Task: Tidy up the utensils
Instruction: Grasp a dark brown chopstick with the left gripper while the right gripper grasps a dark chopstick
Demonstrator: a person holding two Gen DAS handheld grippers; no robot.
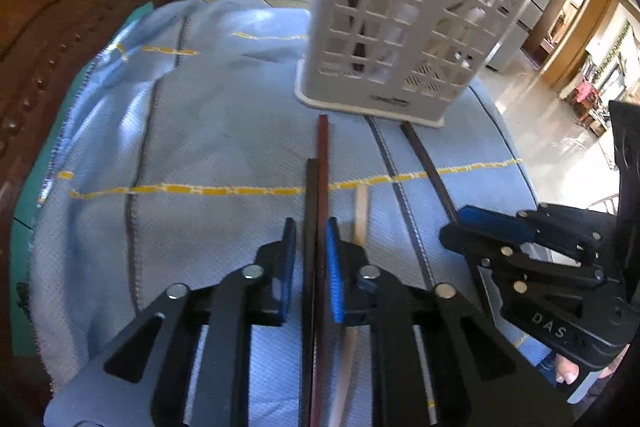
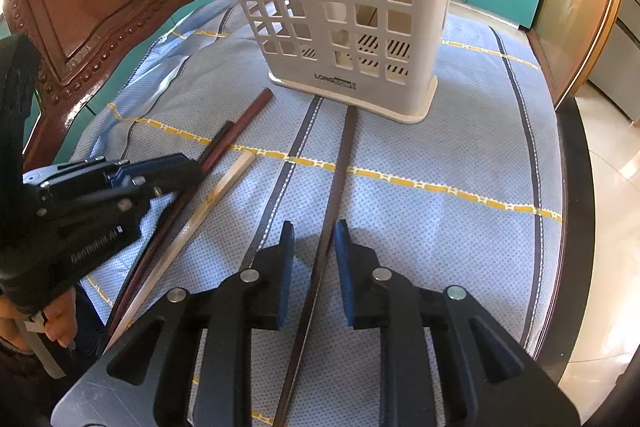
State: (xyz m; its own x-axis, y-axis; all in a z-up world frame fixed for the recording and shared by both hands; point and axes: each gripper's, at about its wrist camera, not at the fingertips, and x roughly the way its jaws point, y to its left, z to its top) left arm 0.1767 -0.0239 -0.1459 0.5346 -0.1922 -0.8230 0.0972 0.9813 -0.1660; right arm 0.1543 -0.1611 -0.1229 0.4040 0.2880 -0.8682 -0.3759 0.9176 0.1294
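My left gripper (image 1: pixel 312 251) is shut on a pair of chopsticks, one red-brown (image 1: pixel 323 147) and one dark (image 1: pixel 311 187), which lie on the cloth and point at the white slotted utensil holder (image 1: pixel 400 27). A pale wooden chopstick (image 1: pixel 361 211) lies just to their right. In the right wrist view my right gripper (image 2: pixel 314 259) straddles a single dark chopstick (image 2: pixel 340 167) on the cloth, with a gap at each blue pad. The holder (image 2: pixel 348 7) stands upright beyond it, with dark sticks showing through its grid. The left gripper (image 2: pixel 188 167) is at the left, on the pair.
A blue cloth (image 2: pixel 460 147) with yellow and dark stripes covers the table. A carved wooden chair back (image 2: pixel 80 7) rises at the far left. The table's dark rim (image 2: pixel 576 187) curves along the right, with floor beyond. Teal cabinets stand behind.
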